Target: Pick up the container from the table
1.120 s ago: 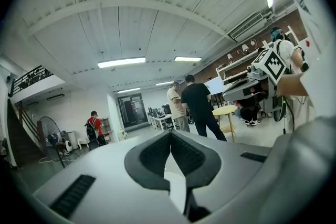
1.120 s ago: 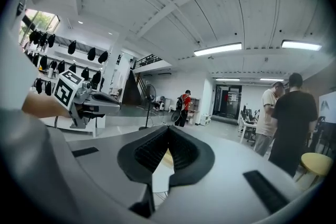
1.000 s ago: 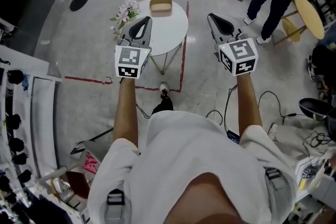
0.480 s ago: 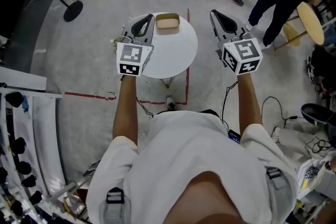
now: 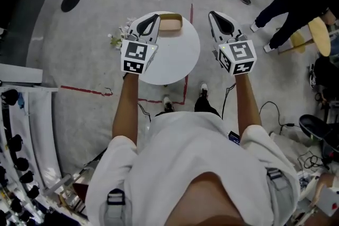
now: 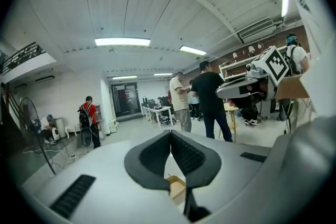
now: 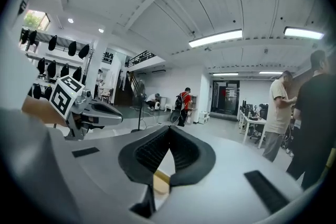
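**Q.** Where is the container, and what does this step ask of you?

**A.** The tan, open-topped container [image 5: 170, 23] stands on the far part of the round white counter [image 5: 175, 58], near its rim. Your left hand-held gripper [image 5: 154, 18] appears just beside the container's left end. Your right hand-held gripper [image 5: 213, 15] hangs off the counter's right edge, apart from the container. The step in hand is judged to be the approach, with no grasp begun.

To do it well, part the jaws before you descend. Bring one pad inside a wall of the container and the other outside it. Close only once that wall sits deep between the pads, then lift straight up. Steer clear of the flowers [image 5: 117, 39] at the counter's left edge.

**Q.** How do the hand-held grippers stand?

**A.** Both are closed, with the pad tips meeting and nothing between them. Each gripper view shows the container only through the gap beneath the tips, lower down and ahead. Neither hand-held gripper appears to touch it.
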Tool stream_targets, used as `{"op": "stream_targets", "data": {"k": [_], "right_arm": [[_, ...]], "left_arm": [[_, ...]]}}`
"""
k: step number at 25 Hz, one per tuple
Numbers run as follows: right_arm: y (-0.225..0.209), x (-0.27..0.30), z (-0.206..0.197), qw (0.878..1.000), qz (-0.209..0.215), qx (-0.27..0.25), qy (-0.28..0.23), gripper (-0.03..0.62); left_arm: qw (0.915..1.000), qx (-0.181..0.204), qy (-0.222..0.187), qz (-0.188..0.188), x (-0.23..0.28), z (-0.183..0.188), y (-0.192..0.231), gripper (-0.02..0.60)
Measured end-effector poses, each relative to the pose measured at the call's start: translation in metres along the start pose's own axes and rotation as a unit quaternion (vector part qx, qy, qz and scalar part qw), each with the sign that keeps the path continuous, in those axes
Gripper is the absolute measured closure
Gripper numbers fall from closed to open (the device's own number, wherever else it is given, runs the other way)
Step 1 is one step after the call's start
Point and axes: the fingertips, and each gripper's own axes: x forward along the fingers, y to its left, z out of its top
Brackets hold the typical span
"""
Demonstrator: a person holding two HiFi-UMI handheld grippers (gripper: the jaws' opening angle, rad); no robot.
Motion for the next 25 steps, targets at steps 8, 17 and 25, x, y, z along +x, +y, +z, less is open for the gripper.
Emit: {"op": "stream_targets", "data": {"k": [8,17,25], "right_arm": [[-0.054,0.087,-0.039,0.993,0.085,0.064,0.053,0.591],[-0.075,0.153,-0.151,0.970,0.178,0.097,0.135,0.589],[-0.114,0.164,-0.206,0.964,0.178,0.105,0.169,0.582]], "left_arm": [[0.9926,-0.076,0.094,0.004,0.100,-0.056,0.021,0.563],[0.9632,-0.141,0.229,-0.012,0.199,-0.195,0.005,0.550],[0.9285,-0.163,0.331,-0.045,0.269,-0.298,-0.029,0.422]]}}
